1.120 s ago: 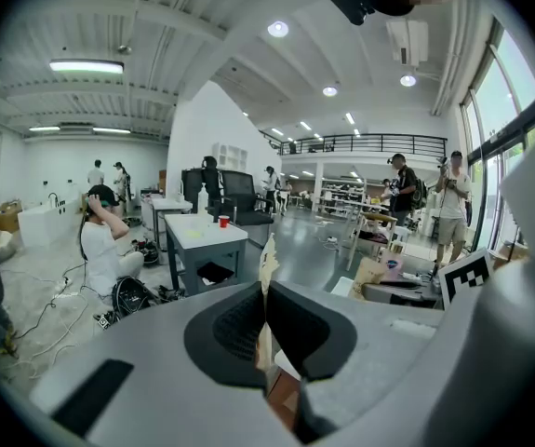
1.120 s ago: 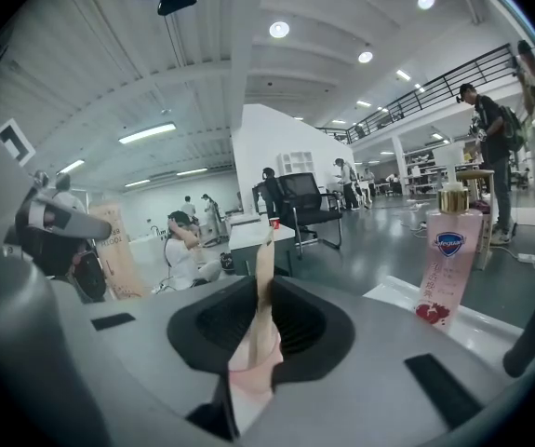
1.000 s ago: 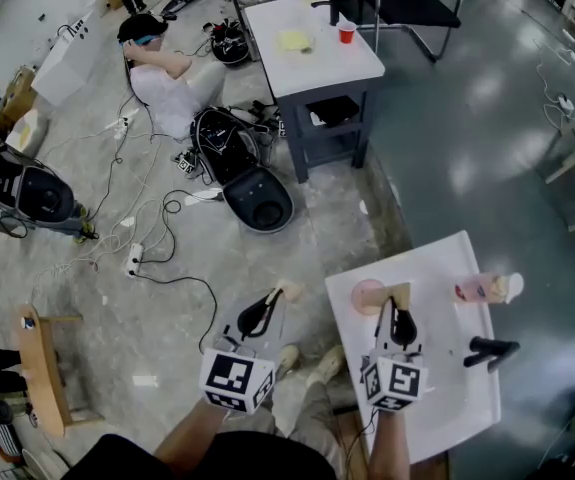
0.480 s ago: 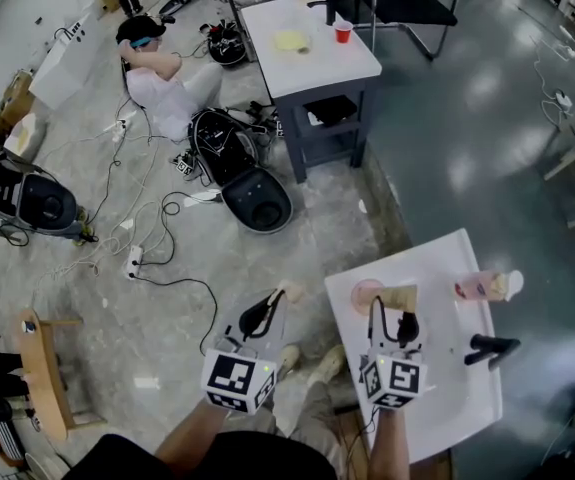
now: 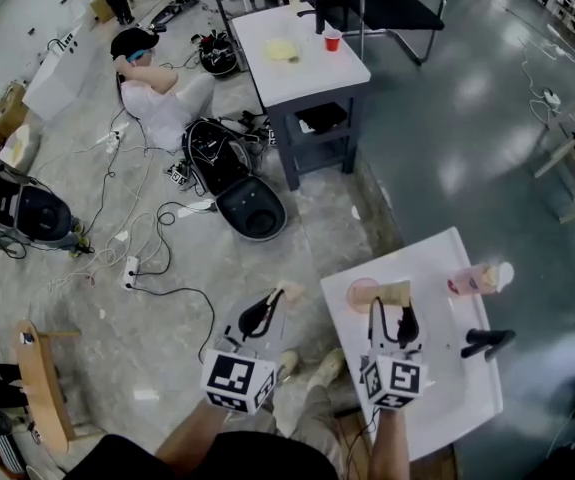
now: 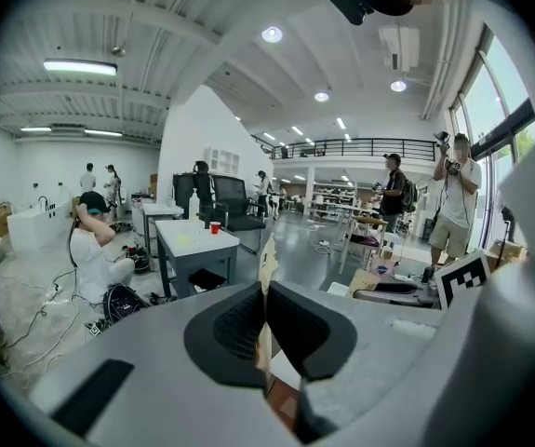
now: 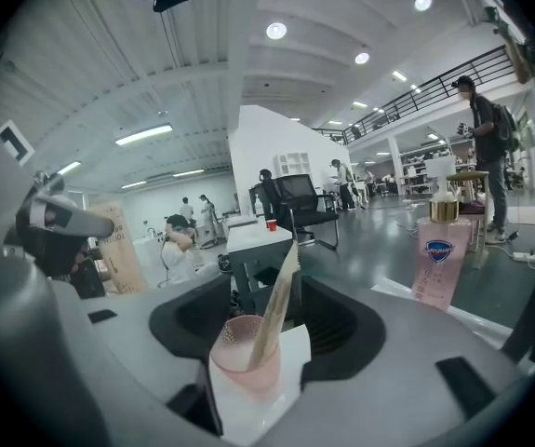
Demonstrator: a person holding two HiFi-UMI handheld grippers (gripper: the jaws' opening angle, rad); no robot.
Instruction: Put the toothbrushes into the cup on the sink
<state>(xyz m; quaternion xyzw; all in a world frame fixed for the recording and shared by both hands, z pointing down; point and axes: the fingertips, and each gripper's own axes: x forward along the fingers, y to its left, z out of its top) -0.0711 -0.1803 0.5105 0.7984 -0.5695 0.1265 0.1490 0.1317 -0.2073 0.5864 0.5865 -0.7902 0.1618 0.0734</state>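
Right gripper [image 7: 272, 317]: the jaws have just been opening and now stand wide apart, pads touching nothing. A second ago they were clamped on the first toothbrush [image 7: 279, 291], held over the cup. That toothbrush, in its tan card pack, is now out of my grip. It stands in the pink cup [image 7: 241, 354], leaning on the rim, its top end rising between my open jaws. The cup sits at the left corner of the white sink [image 5: 445, 393], with the soap bottle [image 7: 437, 259] well off to the right.

Left gripper [image 6: 265, 317]: jaws together on the second toothbrush [image 6: 267, 266], the thin pack pinched edge-on. The head view puts this gripper off the sink, over the floor, beside the sink's left edge.

Judgement: one toothbrush delivered, one to go. Next move: draw the right gripper back without nudging the cup, then carry the left one across.
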